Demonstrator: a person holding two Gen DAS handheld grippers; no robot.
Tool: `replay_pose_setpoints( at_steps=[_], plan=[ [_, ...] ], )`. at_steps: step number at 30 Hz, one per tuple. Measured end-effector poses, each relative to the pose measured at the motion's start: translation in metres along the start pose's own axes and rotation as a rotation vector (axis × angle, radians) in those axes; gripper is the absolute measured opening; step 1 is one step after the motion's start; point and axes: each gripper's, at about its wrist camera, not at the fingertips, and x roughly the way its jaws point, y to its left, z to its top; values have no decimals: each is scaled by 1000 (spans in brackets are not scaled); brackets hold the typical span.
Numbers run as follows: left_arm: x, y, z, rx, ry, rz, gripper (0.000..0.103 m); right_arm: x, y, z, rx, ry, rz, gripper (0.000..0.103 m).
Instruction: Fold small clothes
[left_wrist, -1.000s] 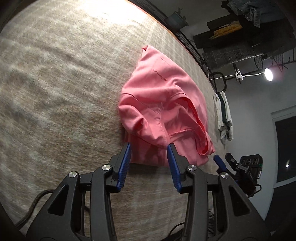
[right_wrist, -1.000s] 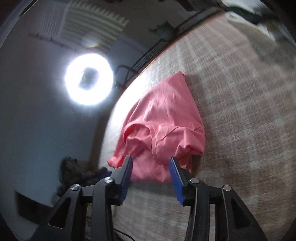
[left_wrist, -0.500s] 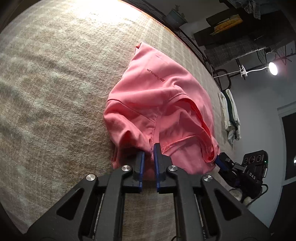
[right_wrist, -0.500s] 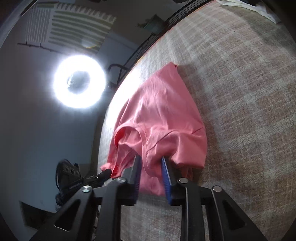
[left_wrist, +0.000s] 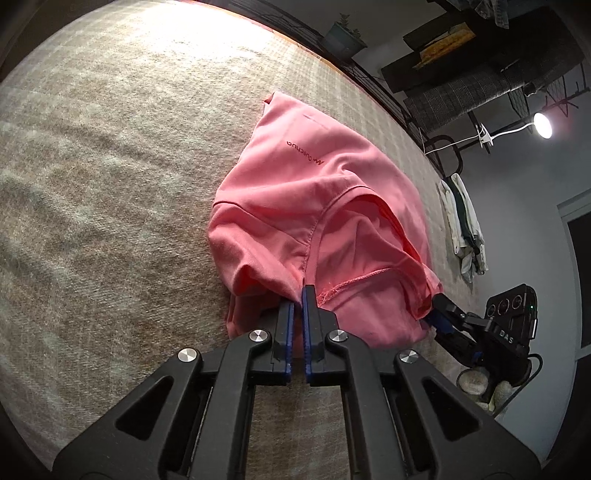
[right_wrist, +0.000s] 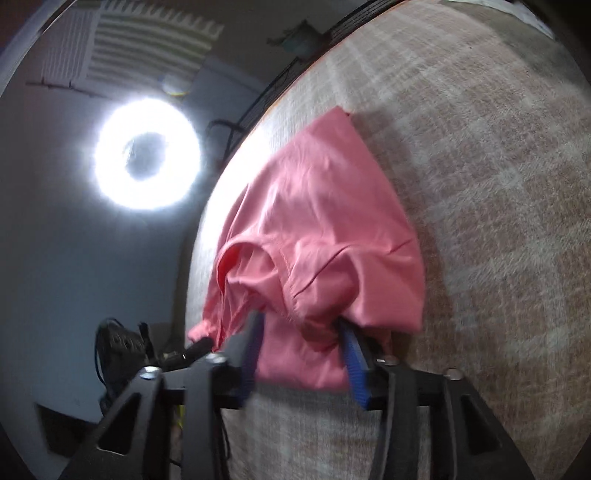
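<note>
Pink shirt (left_wrist: 317, 206), lower centre of frame, on checked tabletop (left_wrist: 110, 184): left hand-held gripper (left_wrist: 298, 295) and right hand-held gripper (right_wrist: 301, 328) have just been closing and are now pinching its near edge; lifting for folding is likely coming next.

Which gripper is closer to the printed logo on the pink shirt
Left. The left gripper pinches the pink shirt by the neckline seam, on the side bearing the logo. The right gripper grips the bunched opposite edge, farther away.
</note>
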Motion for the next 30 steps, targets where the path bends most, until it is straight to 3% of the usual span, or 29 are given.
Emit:
replay_pose_setpoints(
  at_steps=[3, 9, 14, 18, 20, 22, 23, 26, 30],
  plan=[
    [-3, -3, 0, 5, -8, -8, 1, -3, 4, -2, -17, -7, 6, 2],
    [-28, -8, -6, 33, -32, -36, 1, -40, 16, -16, -43, -24, 62, 1],
    [-13, 10, -13, 25, 12, 27, 1, -27, 8, -25, -93, 37, -83, 1],
    [-11, 11, -19, 47, 29, 57, 1, -19, 7, -27, -101, 94, -120, 13],
    [-15, 9, -24, 59, 40, 55, 1, -34, 17, -29, -153, 55, -116, 27],
    [-25, 9, -26, 57, 31, 43, 2, -56, 26, -30, -226, -24, -150, 31],
    [-31, 11, -25, 58, 11, 48, 10, -65, 27, -29, -244, -58, -178, 35],
    [-42, 26, -15, -10, -53, 50, 55, -76, 7, -20, -171, -87, -217, 45],
    [-34, 53, -2, -171, -53, -7, 55, -62, -19, -5, -23, -51, -141, 46]
  ],
)
